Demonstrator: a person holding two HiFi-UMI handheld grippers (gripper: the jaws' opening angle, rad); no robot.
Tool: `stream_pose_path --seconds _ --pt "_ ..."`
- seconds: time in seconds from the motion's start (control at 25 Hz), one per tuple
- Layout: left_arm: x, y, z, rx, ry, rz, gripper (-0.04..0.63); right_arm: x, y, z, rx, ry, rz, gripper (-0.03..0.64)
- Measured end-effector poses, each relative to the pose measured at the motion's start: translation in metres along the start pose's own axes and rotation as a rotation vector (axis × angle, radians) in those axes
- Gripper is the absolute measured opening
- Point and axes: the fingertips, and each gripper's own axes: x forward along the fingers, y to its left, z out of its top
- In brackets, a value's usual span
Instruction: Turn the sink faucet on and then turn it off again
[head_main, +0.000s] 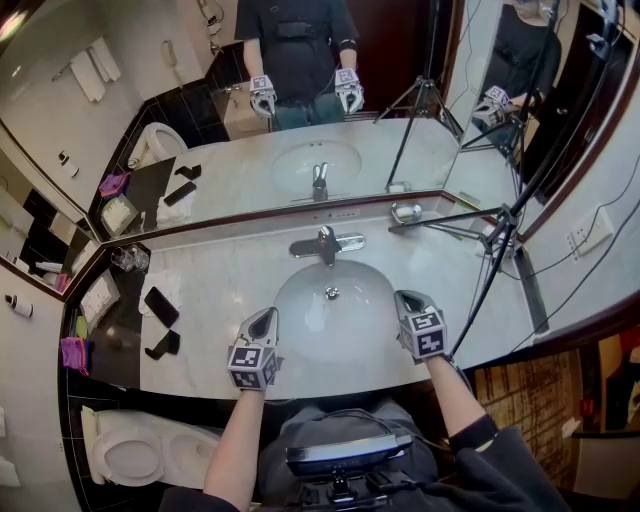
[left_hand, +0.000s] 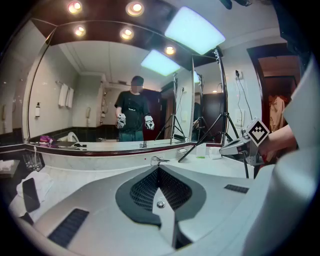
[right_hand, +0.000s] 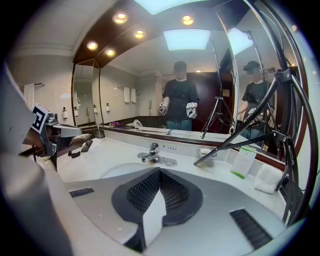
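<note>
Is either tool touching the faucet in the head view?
No, the left tool and the right tool are both over the near rim of the sink basin, well short of the faucet at its far side.

No text, brand or number can be read anywhere. Cubes on left gripper (head_main: 266, 320) and right gripper (head_main: 408, 299) carry black-and-white square marker patterns only, no letters or digits. Standing white card (right_hand: 243, 161) with a green band: print too small to read. Small plate (right_hand: 171, 147) just behind the faucet (right_hand: 152, 154): marks illegible.
</note>
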Motion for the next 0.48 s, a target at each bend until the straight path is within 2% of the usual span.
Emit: stream_pose_path --seconds 0.48 --pt "0.009 0.004 -0.005 -0.009 0.017 0.019 -0.012 0.026 -0.004 0.005 -0.03 0.039 0.034 0.02"
